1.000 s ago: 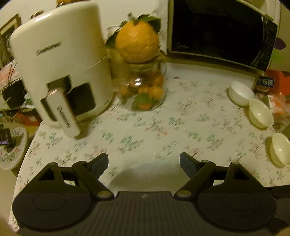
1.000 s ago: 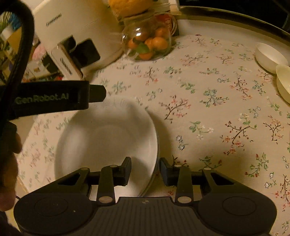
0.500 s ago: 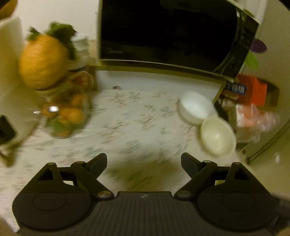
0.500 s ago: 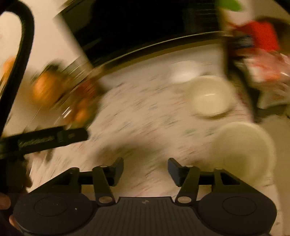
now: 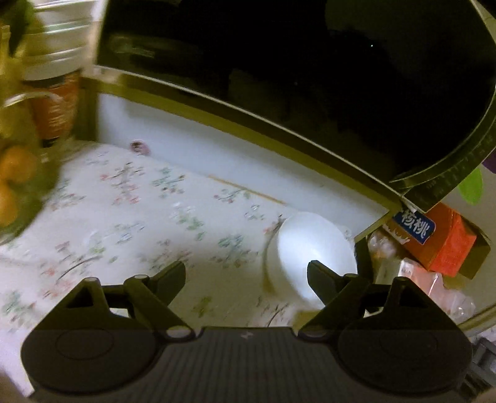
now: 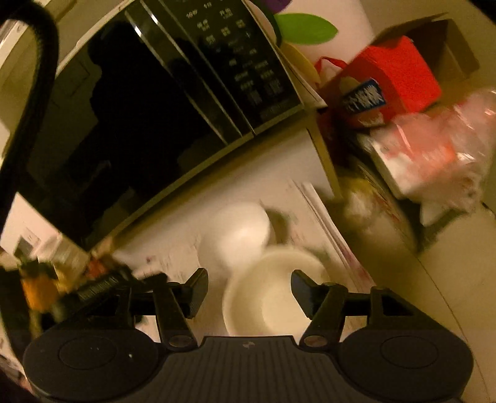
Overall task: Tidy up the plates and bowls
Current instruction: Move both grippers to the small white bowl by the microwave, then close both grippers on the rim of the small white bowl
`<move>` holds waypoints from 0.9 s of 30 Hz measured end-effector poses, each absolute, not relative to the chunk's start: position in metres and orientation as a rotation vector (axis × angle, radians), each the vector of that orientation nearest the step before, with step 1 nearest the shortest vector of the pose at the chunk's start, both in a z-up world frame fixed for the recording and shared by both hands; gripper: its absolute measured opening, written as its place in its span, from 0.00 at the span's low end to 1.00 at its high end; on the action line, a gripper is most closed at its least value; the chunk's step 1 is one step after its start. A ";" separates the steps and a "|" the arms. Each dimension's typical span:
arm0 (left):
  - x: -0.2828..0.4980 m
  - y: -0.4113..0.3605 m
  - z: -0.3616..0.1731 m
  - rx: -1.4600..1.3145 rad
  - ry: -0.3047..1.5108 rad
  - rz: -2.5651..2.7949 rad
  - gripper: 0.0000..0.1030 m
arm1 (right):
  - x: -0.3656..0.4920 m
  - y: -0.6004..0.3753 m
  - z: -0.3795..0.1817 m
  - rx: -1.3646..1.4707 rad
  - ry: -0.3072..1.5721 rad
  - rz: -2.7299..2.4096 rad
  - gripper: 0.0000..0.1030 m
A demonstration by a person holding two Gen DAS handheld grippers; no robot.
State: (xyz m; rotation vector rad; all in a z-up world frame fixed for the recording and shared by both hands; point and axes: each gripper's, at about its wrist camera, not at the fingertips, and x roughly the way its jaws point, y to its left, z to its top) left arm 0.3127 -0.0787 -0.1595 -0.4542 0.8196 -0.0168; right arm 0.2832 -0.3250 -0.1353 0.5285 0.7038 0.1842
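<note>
floral tablecloth (image 5: 130, 217); both claws gape near white bowl (image 5: 310, 248).

A table covered in a white cloth printed with small red and green flower sprigs (image 5: 130, 210) fills the lower ground under dim, yellowish indoor light, and both views are smeared by motion blur. A large microwave oven with a glossy black glass door (image 5: 310, 77) stands on a pale raised shelf at the back, its panel of white-lettered buttons (image 6: 245, 62) on the right side. To the right of it sits a red cardboard box with a blue label (image 5: 440, 238) above crinkled pink-and-clear plastic packets (image 6: 434, 148), against a plain pale wall (image 6: 362, 18).
</note>
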 end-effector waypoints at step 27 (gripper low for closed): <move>0.355 -0.107 -0.192 -0.290 0.837 -0.062 0.60 | 0.377 -0.300 -0.175 0.439 0.871 0.141 0.41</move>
